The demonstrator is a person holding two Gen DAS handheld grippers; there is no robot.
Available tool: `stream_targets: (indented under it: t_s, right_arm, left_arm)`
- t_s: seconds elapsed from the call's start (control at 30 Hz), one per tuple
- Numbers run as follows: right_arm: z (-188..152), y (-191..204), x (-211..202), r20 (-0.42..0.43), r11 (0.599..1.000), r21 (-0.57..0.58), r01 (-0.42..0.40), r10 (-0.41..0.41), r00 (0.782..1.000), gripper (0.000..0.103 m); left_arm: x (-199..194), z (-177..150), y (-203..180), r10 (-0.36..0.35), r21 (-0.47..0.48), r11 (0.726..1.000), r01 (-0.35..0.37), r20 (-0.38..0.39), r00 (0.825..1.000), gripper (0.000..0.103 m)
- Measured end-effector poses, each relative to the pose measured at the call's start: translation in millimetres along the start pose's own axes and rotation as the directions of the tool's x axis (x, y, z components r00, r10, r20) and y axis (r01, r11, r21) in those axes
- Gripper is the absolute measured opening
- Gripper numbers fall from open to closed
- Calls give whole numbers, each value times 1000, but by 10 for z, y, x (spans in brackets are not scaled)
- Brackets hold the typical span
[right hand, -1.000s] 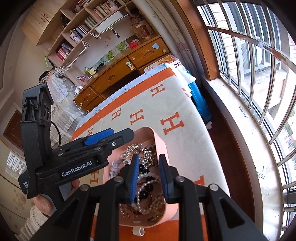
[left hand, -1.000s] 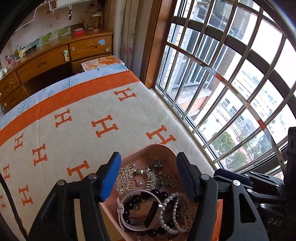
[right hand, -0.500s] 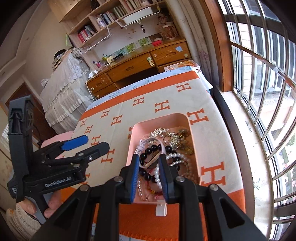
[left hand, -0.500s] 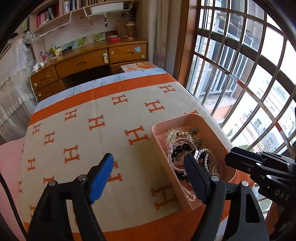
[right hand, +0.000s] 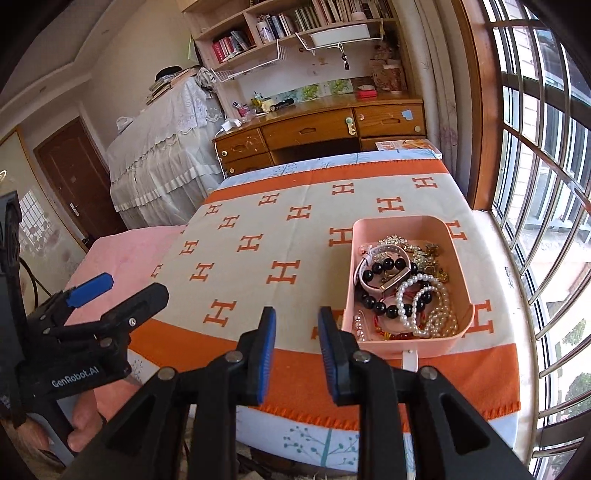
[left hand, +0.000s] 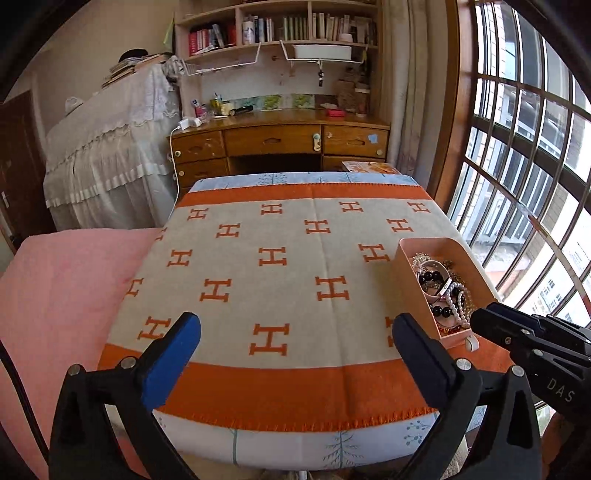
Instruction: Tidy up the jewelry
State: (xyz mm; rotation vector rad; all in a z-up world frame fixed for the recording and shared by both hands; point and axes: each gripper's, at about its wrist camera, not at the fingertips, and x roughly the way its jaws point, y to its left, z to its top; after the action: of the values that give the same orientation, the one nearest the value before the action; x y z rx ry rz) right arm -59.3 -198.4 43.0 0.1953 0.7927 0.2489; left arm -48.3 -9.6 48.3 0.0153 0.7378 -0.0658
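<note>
Sunlight came through a barred window [right hand: 546,192] onto a table spread with a cream and orange blanket [left hand: 280,266] printed with orange H shapes. Behind it stood a wooden desk [left hand: 280,138] under a bookshelf [left hand: 273,29], and a piece of furniture draped in white lace [left hand: 110,147] filled the left side of the room.

A pink tray [right hand: 384,230] sat on the blanket near the window-side edge, toward the front. It held a tangle of jewelry: a black bead bracelet [right hand: 388,264], pearl strands [right hand: 428,299], a white watch strap [right hand: 391,251] and some gold and rhinestone pieces [right hand: 417,251].

The left gripper [left hand: 295,343] hung over the bare blanket, well left of the tray, its jaws spread wide after just opening, with nothing between them. The right gripper [right hand: 297,332] was just left of the tray's near corner, its blue-padded jaws parted after just widening, and empty as well. A person's fingers [right hand: 85,421] showed on the left gripper's handle in the right wrist view.
</note>
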Motion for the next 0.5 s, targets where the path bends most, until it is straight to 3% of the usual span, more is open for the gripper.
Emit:
stream_targets:
  t_s: [0.07, 0.13, 0.5]
  right_arm:
    - [-23, 75, -112, 38, 1000, -6, 21, -20, 999, 51]
    - [-45, 162, -206, 82, 998, -21, 54, -52, 995, 55]
    - [-64, 385, -215, 140, 991, -39, 125, -118, 983, 57]
  left_arm:
    - [-55, -42, 37, 9, -16, 1000, -9, 12, 1000, 102]
    - [-103, -66, 70, 28, -24, 999, -28, 27, 999, 102]
    - [-118, -79, 58, 61, -19, 998, -60, 41, 997, 102]
